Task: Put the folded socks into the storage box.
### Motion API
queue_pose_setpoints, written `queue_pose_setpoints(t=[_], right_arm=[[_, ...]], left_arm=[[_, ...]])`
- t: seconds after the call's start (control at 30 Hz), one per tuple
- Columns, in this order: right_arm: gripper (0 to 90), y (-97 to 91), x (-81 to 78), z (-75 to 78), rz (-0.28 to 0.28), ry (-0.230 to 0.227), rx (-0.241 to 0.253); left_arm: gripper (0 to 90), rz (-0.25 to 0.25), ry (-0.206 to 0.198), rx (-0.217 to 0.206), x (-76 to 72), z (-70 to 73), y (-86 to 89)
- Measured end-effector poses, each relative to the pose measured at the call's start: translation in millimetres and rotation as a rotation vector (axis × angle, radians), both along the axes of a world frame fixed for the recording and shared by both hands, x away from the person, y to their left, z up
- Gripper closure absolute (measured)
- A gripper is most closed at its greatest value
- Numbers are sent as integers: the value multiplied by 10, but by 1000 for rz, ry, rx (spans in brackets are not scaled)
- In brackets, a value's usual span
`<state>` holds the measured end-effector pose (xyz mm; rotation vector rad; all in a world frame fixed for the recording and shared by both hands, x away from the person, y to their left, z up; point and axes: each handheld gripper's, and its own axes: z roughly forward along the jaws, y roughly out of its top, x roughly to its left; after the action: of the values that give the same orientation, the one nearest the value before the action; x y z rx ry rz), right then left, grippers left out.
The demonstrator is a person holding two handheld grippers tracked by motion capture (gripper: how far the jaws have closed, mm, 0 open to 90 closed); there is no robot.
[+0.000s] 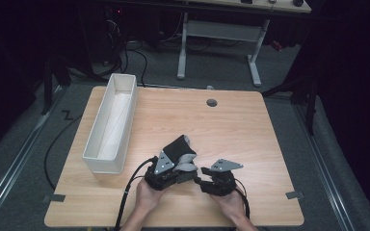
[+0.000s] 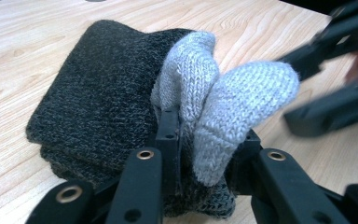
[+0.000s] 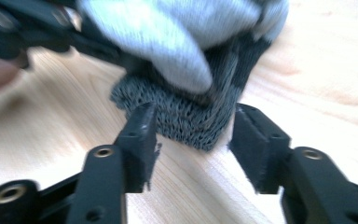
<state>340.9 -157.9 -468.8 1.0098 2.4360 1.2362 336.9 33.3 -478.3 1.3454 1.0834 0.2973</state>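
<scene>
A folded dark grey sock bundle (image 1: 179,147) with light grey toe parts lies on the wooden table (image 1: 241,125), near its front edge. My left gripper (image 1: 187,167) (image 2: 208,135) is shut on the light grey parts (image 2: 242,98), which bulge up between its jaws. My right gripper (image 1: 200,174) (image 3: 198,135) faces it from the right with its jaws open. In the right gripper view the bundle's dark knitted edge (image 3: 191,121) sits between the two pads without touching them. In the left gripper view the right gripper (image 2: 317,84) appears blurred at the right.
A long white bin (image 1: 111,125) with something white inside stands along the table's left side. A small round grey hole (image 1: 212,102) lies near the far edge. Beyond the table are desk legs and cables on the floor.
</scene>
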Motion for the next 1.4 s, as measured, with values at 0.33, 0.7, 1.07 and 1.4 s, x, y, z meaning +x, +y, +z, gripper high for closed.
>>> queue_pose_setpoints(t=[0.33,0.7,1.07,1.4], right_arm=[[673,13,57,381,51,-73,55],[696,161,144,234,70,-27,10],[696,168,148,188,70,-29,-19],[693,203,140,106,74,-22,-51]], left_arm=[[637,-20,11,-1,-39,28,9],[512,-52,24,-24,-119,63,41],[412,-92,37,-63,-185,110,95],[366,-62,29,-111,-235,170,137]])
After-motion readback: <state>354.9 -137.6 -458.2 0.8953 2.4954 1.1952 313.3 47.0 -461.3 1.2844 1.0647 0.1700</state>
